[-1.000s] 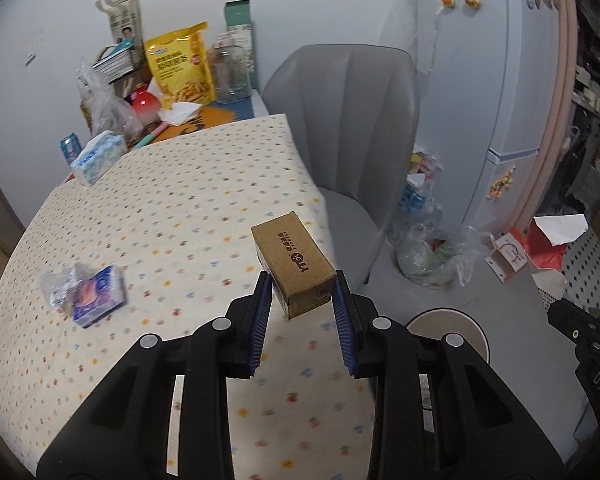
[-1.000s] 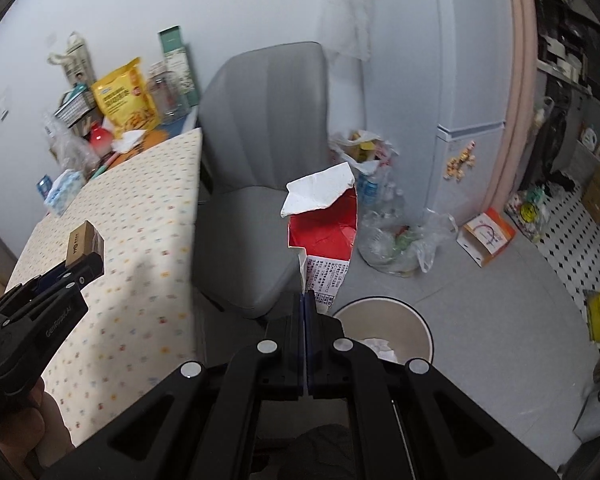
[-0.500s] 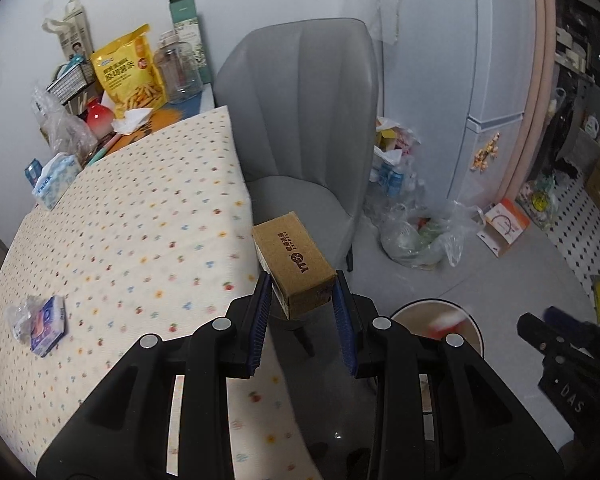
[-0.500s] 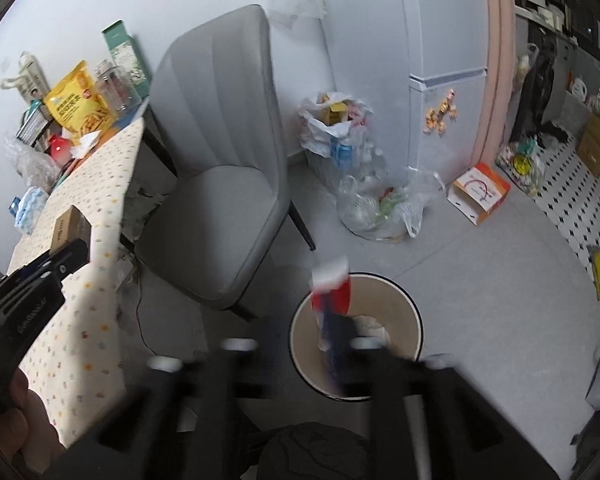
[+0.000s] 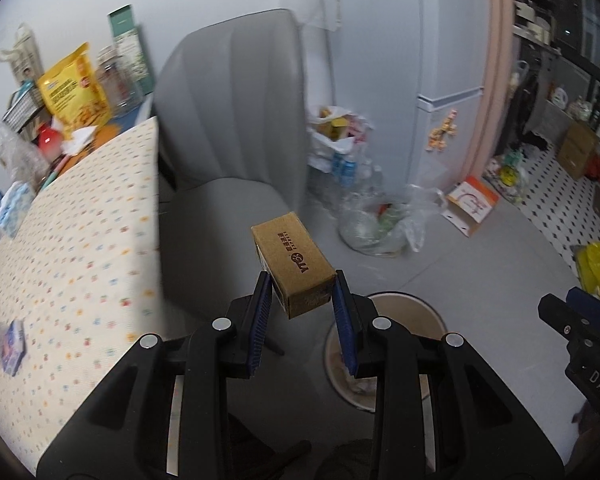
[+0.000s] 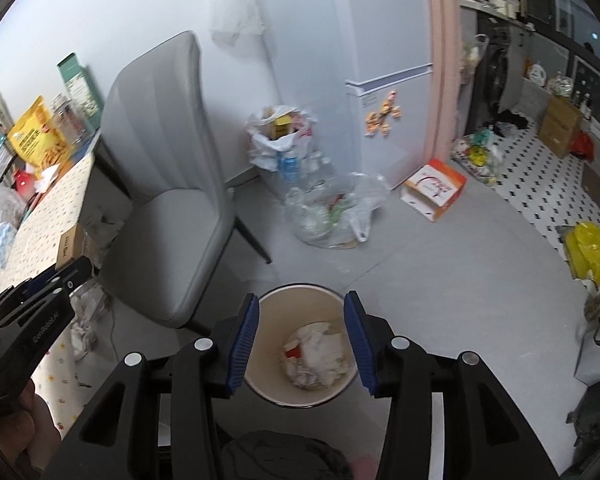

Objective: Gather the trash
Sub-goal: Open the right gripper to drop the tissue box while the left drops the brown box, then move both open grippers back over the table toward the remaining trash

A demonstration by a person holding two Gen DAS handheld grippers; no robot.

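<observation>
Pinching a small cardboard box [image 5: 293,263] between their blue pads, the left tongs [image 5: 302,304] fill the lower middle of the left wrist view, the box held in the air off the table's edge, in front of the grey chair [image 5: 228,128]. The bin [image 5: 432,320] sits at about 5 o'clock from the box, partly hidden behind the right-hand finger. The table [image 5: 80,248] with its dotted cloth runs from 9 to 7 o'clock, and a small blue packet [image 5: 10,344] lies on it near the left edge. The right tongs [image 5: 580,320] show at 4 o'clock.

In the right wrist view the right tongs [image 6: 300,336] are spread wide with nothing between them, framing the bin [image 6: 276,312] directly below. Crumpled paper and wrappers [image 6: 316,356] lie inside it. At 9 o'clock the left tongs [image 6: 66,270] carry the box [image 6: 69,245] beside the chair [image 6: 172,184].
</observation>
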